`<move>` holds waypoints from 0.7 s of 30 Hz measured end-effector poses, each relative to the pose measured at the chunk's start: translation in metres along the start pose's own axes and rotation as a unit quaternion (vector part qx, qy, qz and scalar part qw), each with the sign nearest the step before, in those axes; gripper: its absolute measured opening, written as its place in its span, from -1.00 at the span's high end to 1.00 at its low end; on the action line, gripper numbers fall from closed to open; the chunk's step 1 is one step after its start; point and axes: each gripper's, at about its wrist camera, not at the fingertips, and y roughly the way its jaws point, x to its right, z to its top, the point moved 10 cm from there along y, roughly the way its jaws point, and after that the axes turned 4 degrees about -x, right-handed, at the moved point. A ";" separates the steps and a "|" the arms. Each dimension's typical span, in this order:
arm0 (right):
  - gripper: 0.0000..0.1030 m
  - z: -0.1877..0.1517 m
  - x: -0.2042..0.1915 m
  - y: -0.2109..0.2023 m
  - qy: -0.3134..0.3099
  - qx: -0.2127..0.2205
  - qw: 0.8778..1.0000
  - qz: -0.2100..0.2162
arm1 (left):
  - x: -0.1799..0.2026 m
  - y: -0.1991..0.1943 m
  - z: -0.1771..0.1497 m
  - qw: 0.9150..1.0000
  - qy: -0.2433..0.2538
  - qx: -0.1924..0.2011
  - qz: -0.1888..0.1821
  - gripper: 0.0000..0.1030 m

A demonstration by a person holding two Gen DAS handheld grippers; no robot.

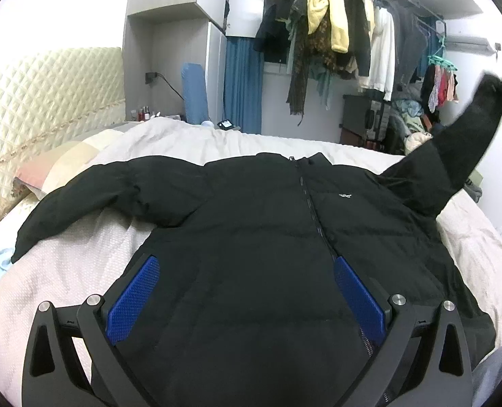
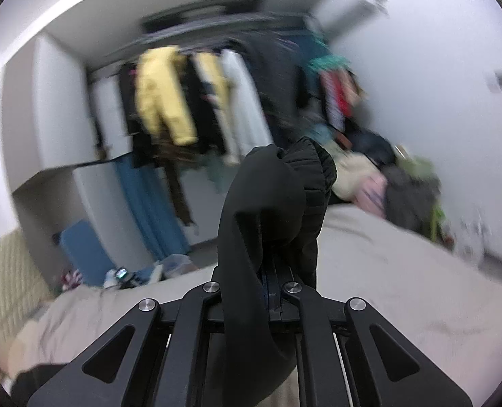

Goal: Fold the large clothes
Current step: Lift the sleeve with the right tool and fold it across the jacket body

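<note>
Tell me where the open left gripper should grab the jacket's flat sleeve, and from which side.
Probably the cuff end of the flat sleeve, where it tapers thin on the bedspread. Bring the left gripper in from the open bed beyond that tip, low and along the sleeve. This mirrors the right gripper, shut on the other sleeve near its cuff.

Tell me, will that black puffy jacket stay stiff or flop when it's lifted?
Probably flop: the black puffy jacket's sleeve bends and sags from the right gripper. Likely light for its size, being puffy. Its smooth shell might slip.
</note>
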 end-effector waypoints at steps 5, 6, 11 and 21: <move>0.88 0.002 -0.121 0.000 -0.062 0.003 0.996 0.060 | -0.008 -0.004 -0.002 1.000 0.000 0.000 -0.003 -1.00; 0.88 -0.003 -0.150 0.000 -0.085 0.005 0.994 0.068 | -0.010 -0.005 -0.002 1.000 0.000 0.002 -0.002 -1.00; 0.88 -0.059 -0.279 0.002 -0.162 -0.008 0.979 0.126 | -0.014 -0.002 -0.004 1.000 0.000 -0.008 -0.021 -1.00; 0.83 -0.269 -0.458 0.034 -0.295 -0.093 0.928 0.210 | -0.056 0.012 -0.001 0.999 -0.013 -0.019 0.024 -0.99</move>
